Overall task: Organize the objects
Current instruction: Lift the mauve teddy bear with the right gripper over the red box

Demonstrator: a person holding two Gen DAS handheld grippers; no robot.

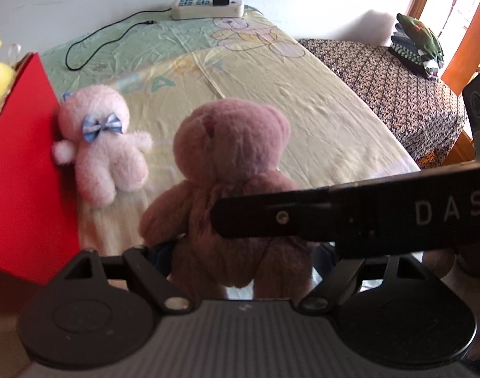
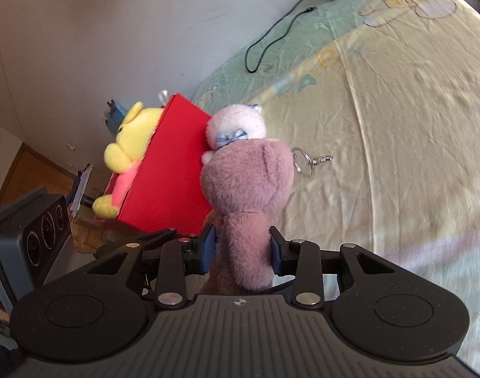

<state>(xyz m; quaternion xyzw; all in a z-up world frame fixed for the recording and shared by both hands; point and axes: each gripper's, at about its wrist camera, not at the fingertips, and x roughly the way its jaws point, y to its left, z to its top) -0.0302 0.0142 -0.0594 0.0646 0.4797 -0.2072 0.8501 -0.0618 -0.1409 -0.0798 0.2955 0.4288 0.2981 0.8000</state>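
1. The mauve teddy bear is held upright between the blue pads of the right claw, which is closed on its lower body, one pad pressing each side.
2. The same bear also fills the middle of the left wrist view, its legs sitting between the fingers of the left claw; the bear hides the pads there, so I cannot tell whether that claw grips it or merely surrounds it.
3. The right claw's black finger, lettered "DAS", crosses in front of the bear's body from the right in the left wrist view.
4. Just ahead and left of the left claw lies a pale pink teddy bear with a blue checked bow, flat on the bed and touching the side of a red box.
5. From the right claw, the pale pink bear shows just beyond the held bear's head, against the red box.
6. A yellow plush toy sticks out of the box's top.
7. A metal key ring lies on the sheet just right of the held bear's head.
8. The bed sheet is yellow and green with a cartoon bear print.
9. Far ahead, by the wall, sits a white power strip with a black charger, and a black cable trails across the sheet.
10. Ahead and to the right, a stack of folded clothes rests on a dark patterned cover.
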